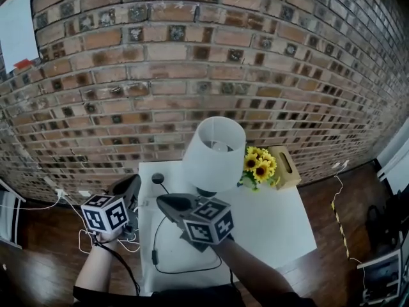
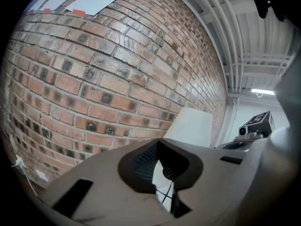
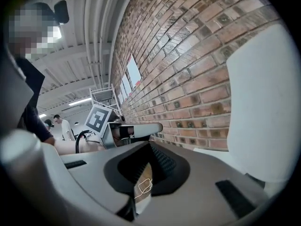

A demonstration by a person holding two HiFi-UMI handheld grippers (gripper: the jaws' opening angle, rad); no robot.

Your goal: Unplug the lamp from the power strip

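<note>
Head view: both hand-held grippers hover above the left half of the white table (image 1: 275,229). Each has its jaws pressed together with nothing between them, as the two gripper views confirm. The left gripper (image 1: 131,184) hangs over the table's left edge. The right gripper (image 1: 167,202) is just to its right, over the table top in front of the lamp (image 1: 214,153). The lamp stands at the table's back against the brick wall (image 1: 192,75), with sunflowers (image 1: 259,165) at its right.

The lamp's black cord (image 1: 154,235) lies on the table's left part, running front to back along the left edge, then curving along the near edge. A dark round piece (image 1: 157,178) sits near the table's back-left corner; whether it is the plug cannot be told.

No power strip is plainly in sight. Small white pieces (image 1: 62,193) at the wall's foot, left of the table, and loose white cables (image 1: 83,240) on the floor beside it may belong to one. If so, the plug likely lies down and left of both grippers, nearer the left one, whose jaws would have to spread first.
</note>
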